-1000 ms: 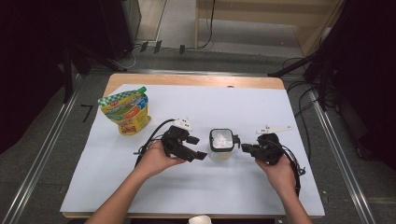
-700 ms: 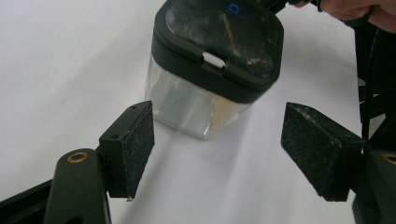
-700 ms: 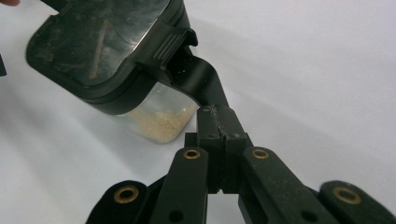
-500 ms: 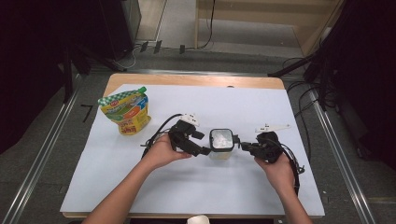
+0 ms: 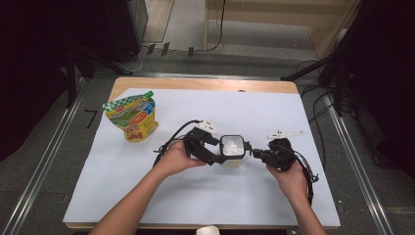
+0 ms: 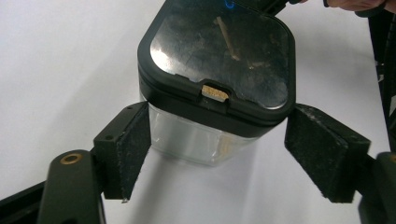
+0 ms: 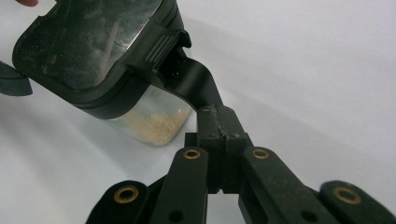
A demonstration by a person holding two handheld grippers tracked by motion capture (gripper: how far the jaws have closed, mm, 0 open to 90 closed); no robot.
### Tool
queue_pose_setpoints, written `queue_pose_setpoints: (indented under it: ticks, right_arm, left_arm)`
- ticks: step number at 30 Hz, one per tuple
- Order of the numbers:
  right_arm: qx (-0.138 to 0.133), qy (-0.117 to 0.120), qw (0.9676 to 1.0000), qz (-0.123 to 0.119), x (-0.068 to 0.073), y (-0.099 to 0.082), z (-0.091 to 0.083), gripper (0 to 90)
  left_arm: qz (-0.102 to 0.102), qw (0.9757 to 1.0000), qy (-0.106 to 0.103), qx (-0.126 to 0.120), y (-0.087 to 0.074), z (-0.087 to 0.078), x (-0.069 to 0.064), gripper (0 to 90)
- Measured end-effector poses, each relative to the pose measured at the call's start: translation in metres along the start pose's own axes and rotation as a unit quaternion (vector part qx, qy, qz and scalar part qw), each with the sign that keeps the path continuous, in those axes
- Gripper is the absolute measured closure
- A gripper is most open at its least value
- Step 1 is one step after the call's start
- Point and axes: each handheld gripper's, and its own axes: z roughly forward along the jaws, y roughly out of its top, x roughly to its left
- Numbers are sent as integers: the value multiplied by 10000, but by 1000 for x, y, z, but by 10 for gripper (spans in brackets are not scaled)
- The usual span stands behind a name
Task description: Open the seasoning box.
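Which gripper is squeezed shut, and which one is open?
The right gripper is shut, pinching the black flap on the jar's lid. The left gripper is open, one pad at each side of the jar.

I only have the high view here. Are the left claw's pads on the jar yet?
Observer: No. In the left gripper view the left claw is open, its pads either side of the jar with gaps.
Operator: What is the right claw doing?
Observer: The right claw is shut on the strap, a black tab that runs from the lid.
Operator: Anything inside the jar?
Observer: Some pale crumbs at the bottom, seen through the clear wall.
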Motion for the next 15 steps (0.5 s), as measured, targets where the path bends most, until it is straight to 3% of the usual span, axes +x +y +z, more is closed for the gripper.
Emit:
queue_pose_setpoints:
  ticks: [13, 15]
  right_arm:
    - [10, -63, 10000, -6, 2, 0, 0, 900]
    - [8, -58, 10000, -3, 3, 0, 0, 900]
  left_arm:
    - [-79, 9999, 12, 92, 5, -1, 1, 224]
    - [-86, 10000, 27, -27, 5, -3, 1, 225]
